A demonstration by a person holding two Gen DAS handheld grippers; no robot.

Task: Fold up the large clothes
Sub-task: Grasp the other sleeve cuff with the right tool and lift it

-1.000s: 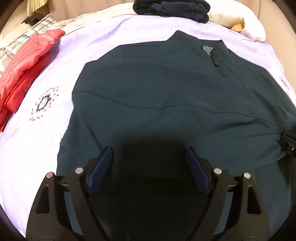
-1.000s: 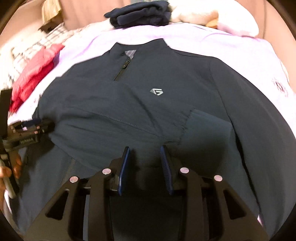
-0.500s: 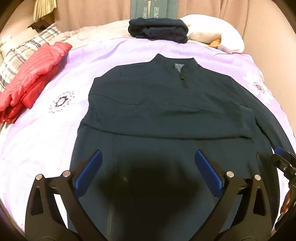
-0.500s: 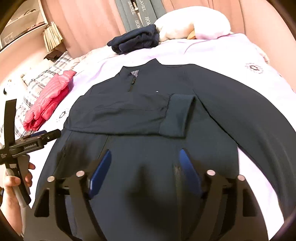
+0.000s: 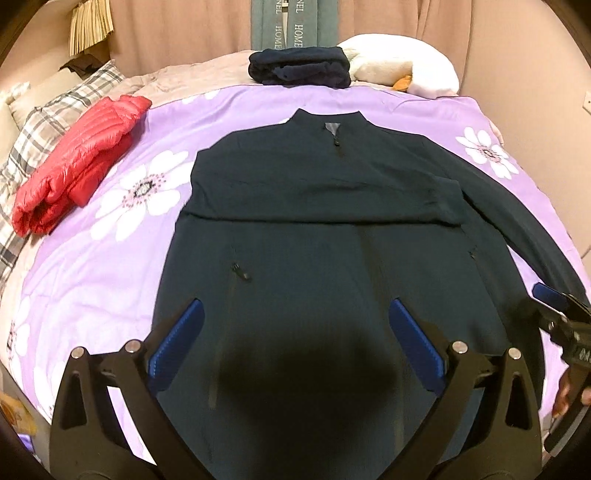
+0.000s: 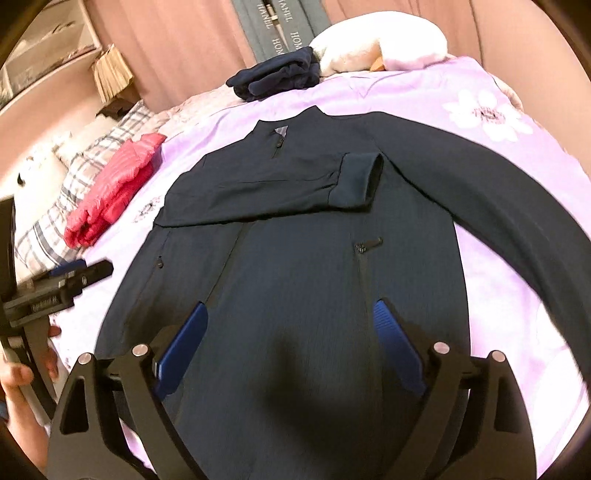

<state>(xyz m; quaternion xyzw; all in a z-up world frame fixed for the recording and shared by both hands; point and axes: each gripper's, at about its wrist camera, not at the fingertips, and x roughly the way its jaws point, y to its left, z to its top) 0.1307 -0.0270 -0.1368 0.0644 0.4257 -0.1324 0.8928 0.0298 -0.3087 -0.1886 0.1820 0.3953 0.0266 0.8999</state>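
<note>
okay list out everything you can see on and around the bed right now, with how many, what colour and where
jacket: one, dark navy, flat mid-bed, one sleeve folded across the chest, the other stretched out
red puffer jacket: one, red, folded at the bed's left side
folded clothes: one pile, navy, at the far end of the bed
bedspread: one, lilac with white flowers, under everything
plaid pillow: one, grey and white check, far left
plush toy: one, white with an orange part, far right by the pile
curtain: pinkish beige, behind the bed
left tool: one, black with blue pads, open above the jacket's hem
right tool: one, black with blue pads, open above the hem
</note>
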